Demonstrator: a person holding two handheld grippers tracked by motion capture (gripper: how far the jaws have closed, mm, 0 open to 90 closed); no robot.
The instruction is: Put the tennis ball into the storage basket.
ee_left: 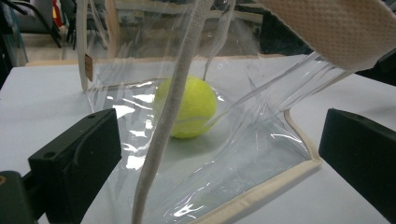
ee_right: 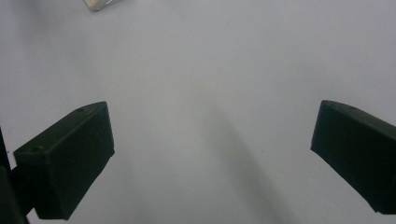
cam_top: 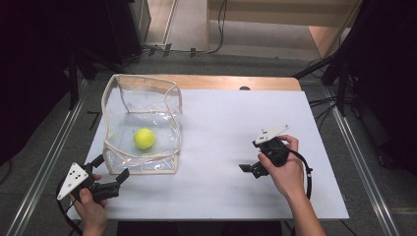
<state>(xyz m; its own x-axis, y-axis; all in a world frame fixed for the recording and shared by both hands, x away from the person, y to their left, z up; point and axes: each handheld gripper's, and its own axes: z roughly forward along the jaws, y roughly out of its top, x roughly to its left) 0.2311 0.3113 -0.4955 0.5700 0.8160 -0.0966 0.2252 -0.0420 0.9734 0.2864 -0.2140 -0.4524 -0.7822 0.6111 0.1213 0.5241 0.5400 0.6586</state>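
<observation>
We noted a clear plastic bag (cam_top: 142,123) with cream fabric trim standing open on the white table (cam_top: 231,196), at its left side. A yellow-green tennis ball (cam_top: 144,138) lay inside it on the bag's floor, towards the near wall.

The left gripper (cam_top: 112,173) sat just beside the bag's near-left corner, jaws spread wide and holding nothing. In the left gripper view the bag's trim (ee_left: 163,135) hung between the jaws, with the ball (ee_left: 191,107) behind the clear wall; whether either jaw touched the plastic, we could not tell.

The right gripper (cam_top: 251,168) was well apart from the bag, over bare table, its jaws likewise wide and empty in the right gripper view.

Our judgement: the ball was already bagged. What seemed left was handling the bag itself, gripping a trim edge to close or lift it; no grasp had been made yet.
</observation>
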